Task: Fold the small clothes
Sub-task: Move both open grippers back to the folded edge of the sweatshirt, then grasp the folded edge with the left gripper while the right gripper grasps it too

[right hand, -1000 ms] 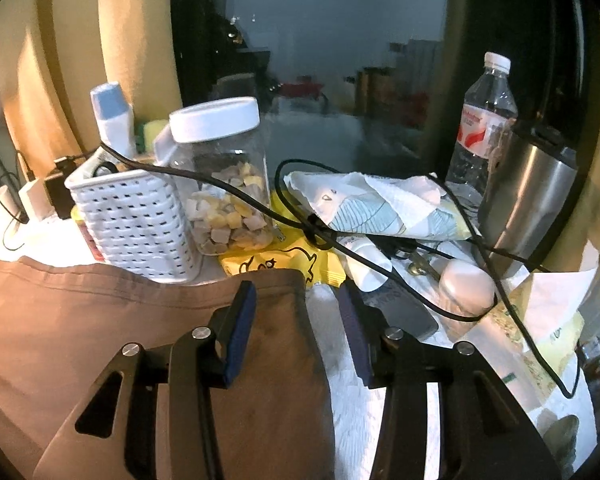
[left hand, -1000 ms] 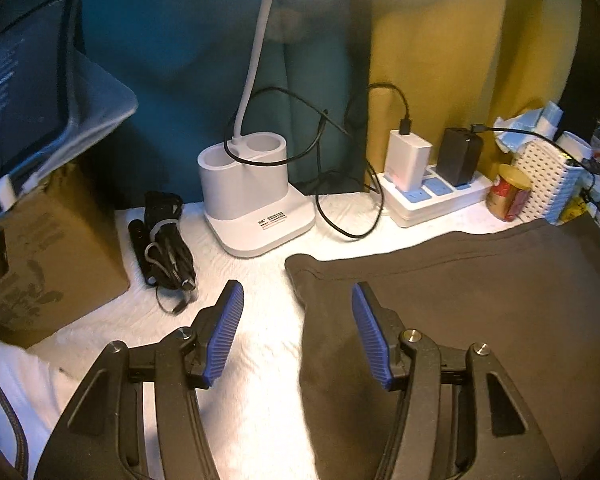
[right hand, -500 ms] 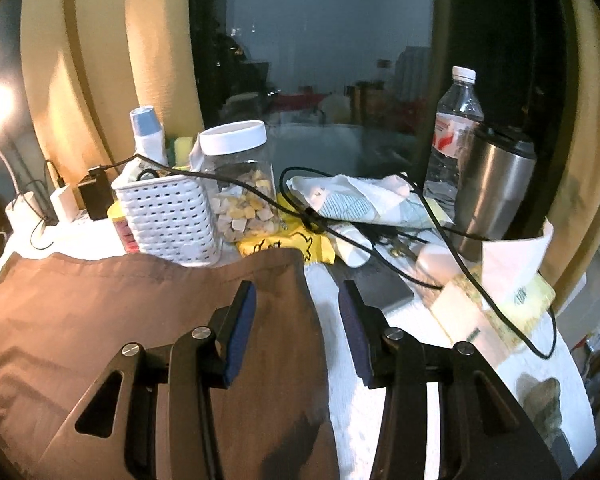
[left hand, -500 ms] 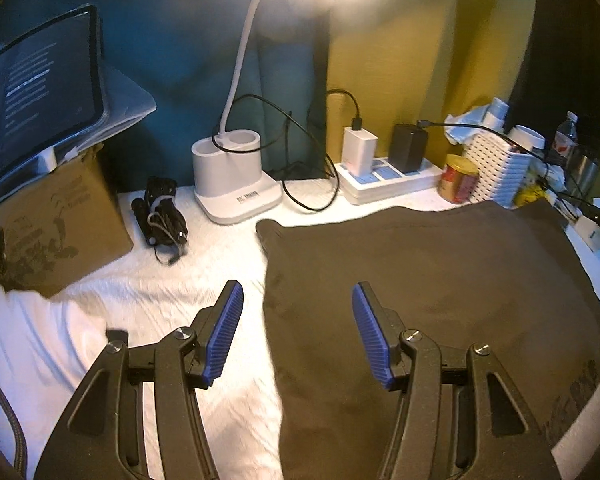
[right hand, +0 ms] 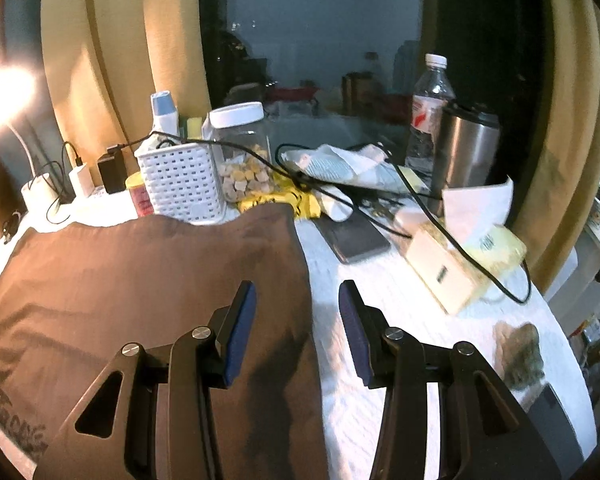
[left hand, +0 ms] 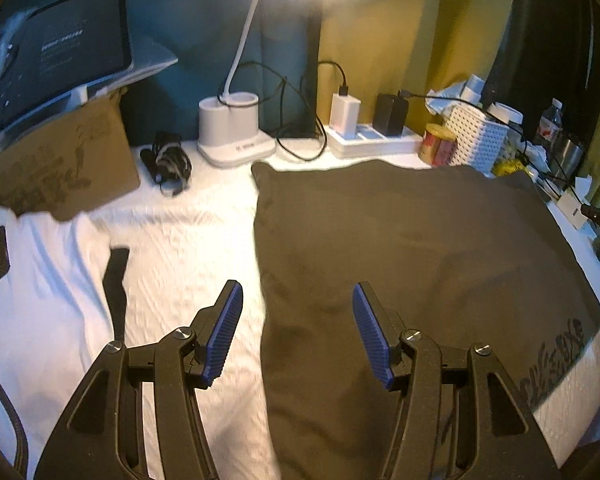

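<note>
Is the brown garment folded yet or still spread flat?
Spread flat: the brown garment lies open across the white cloth, no fold visible.

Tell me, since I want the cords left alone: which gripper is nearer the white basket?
Right. The right gripper sits at the cloth's right edge, just short of the white basket; the left gripper is at the cloth's far-left edge.

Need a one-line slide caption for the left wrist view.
Open left gripper poised over the left edge of a brown garment spread flat on a white cloth.
</note>
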The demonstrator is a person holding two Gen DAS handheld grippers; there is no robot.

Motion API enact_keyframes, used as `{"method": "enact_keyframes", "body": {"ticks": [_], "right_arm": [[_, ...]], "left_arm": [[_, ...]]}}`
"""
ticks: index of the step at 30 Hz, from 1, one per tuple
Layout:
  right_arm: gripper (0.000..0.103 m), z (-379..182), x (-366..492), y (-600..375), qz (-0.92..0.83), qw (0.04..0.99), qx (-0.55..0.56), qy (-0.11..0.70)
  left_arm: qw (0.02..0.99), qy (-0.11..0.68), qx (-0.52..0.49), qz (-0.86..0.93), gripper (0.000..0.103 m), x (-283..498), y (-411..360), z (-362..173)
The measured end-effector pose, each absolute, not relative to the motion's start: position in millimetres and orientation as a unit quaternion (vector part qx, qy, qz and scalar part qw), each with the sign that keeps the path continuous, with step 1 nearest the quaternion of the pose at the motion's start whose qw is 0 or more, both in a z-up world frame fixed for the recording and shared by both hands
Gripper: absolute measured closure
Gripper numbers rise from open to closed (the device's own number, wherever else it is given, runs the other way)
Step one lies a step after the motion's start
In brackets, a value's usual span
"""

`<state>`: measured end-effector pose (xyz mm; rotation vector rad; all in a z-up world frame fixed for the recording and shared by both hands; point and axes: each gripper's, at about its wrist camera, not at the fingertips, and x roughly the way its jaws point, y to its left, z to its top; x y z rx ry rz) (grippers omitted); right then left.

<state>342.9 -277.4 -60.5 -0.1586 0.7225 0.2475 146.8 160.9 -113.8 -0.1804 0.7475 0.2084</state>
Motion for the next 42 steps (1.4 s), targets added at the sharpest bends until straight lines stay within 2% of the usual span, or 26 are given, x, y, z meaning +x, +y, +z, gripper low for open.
{"method": "enact_keyframes", "body": {"ticks": [8,11,23,30,38,40,41,42], "right_arm": [[0.057,-69.0,313.4,-301.9,0.110,0.921,-0.072,0.366],[0.057,-73.9,303.6,-312.2,0.104,0.919,-0.070,0.375],[0.057,-96.6,260.2,-342.7,0.101,0.898,-0.057,0.425],[0.057,-106.4,243.4,-355.5,0.108,0.889,-0.025,0.445],[0.058,-102.4,232.5,-352.0,0.139,0.887,0.003,0.441],[0.058,-102.9,231.5,-348.1,0.156,0.883,0.013,0.443],[0.058,-104.9,231.6,-345.4,0.162,0.880,0.015,0.447],[0.058,-108.6,231.7,-341.9,0.166,0.876,0.014,0.452]], "left_arm": [[0.916,0.377,-0.094,0.102,0.044,120.4,150.7,-123.7],[0.913,0.380,-0.103,0.109,0.031,109.3,152.2,-128.7],[0.906,0.398,-0.114,0.090,0.031,67.3,142.9,-140.5],[0.903,0.406,-0.080,0.111,0.032,52.6,136.4,-145.6],[0.906,0.398,-0.112,0.086,0.049,48.1,140.8,-147.7],[0.905,0.399,-0.122,0.081,0.057,48.9,142.1,-150.4],[0.904,0.402,-0.126,0.077,0.064,50.2,142.7,-152.8],[0.902,0.405,-0.128,0.072,0.066,51.4,142.7,-155.4]]}}
